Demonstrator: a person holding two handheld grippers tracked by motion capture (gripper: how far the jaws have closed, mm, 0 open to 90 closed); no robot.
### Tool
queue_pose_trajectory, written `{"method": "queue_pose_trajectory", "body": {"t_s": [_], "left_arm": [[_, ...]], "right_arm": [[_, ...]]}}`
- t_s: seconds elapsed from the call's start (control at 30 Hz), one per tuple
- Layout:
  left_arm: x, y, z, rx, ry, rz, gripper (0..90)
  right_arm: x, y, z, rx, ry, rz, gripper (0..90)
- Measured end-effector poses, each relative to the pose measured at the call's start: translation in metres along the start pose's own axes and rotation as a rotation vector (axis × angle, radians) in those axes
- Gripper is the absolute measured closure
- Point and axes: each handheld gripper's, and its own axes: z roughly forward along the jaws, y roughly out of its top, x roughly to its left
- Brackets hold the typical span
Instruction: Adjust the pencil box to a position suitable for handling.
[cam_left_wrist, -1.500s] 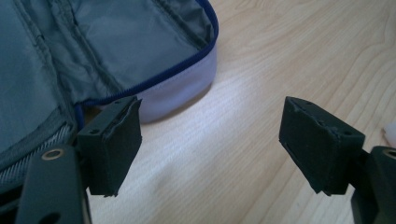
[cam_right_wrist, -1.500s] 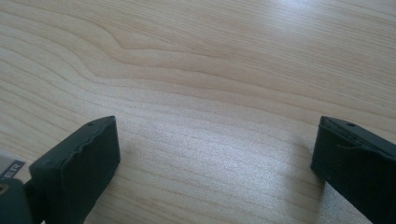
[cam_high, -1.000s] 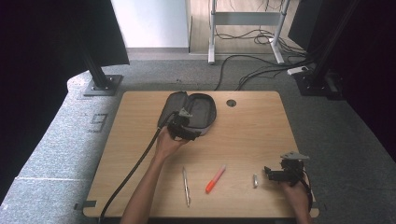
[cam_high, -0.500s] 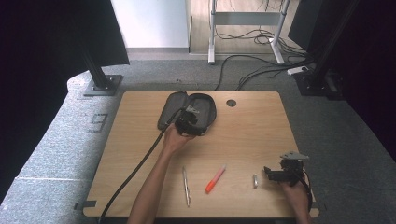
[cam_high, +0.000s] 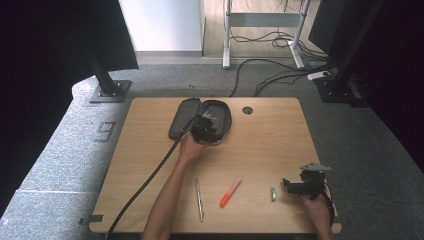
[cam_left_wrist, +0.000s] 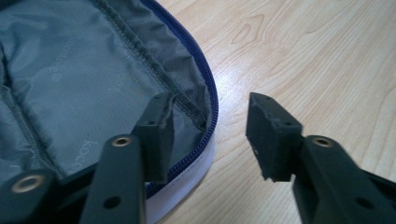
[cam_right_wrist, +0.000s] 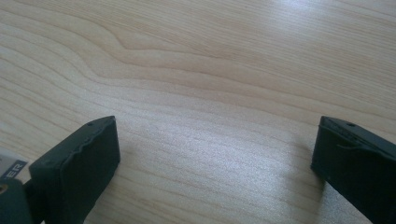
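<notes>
A: Pouch (cam_left_wrist: 84, 74): grey lining, blue zip edge, white outer rim. Table (cam_right_wrist: 210, 70): pale wood grain.

B: Confirmed. Marker (cam_high: 230, 192) orange-red, pen (cam_high: 199, 193) silver, both grippers' jaws black, floor grey speckled carpet (cam_high: 65, 165).

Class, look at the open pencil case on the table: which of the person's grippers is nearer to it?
Left. The left gripper is at the pencil case, its jaws astride the zipped rim, just closing. The right gripper sits far off near the table's front right corner.

Soft, even daylight throughout, dark room edges, close tongs slightly blurred.
</notes>
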Motion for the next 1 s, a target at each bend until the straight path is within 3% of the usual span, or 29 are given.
{"method": "queue_pose_trajectory", "body": {"t_s": [0.1,0.2,0.4,0.5,1.0], "left_arm": [[0.001,0.000,0.003,-0.001,0.000,-0.010,60.1],[0.002,-0.002,0.007,0.008,0.004,-0.031,70.0],[-0.002,-0.004,0.009,0.020,0.003,-0.021,83.6],[-0.005,-0.005,0.009,0.028,0.010,-0.011,85.6],[-0.023,-0.014,0.008,0.021,-0.055,0.010,87.2]], "right_arm": [[0.000,0.000,0.000,0.000,0.000,0.000,0.3],[0.000,0.000,0.000,0.001,0.000,-0.001,0.3],[0.000,0.000,0.000,0.001,0.000,-0.001,0.3],[0.000,0.000,0.000,0.002,0.000,0.001,0.3],[0.000,0.000,0.000,0.002,0.004,-0.001,0.3]]}}
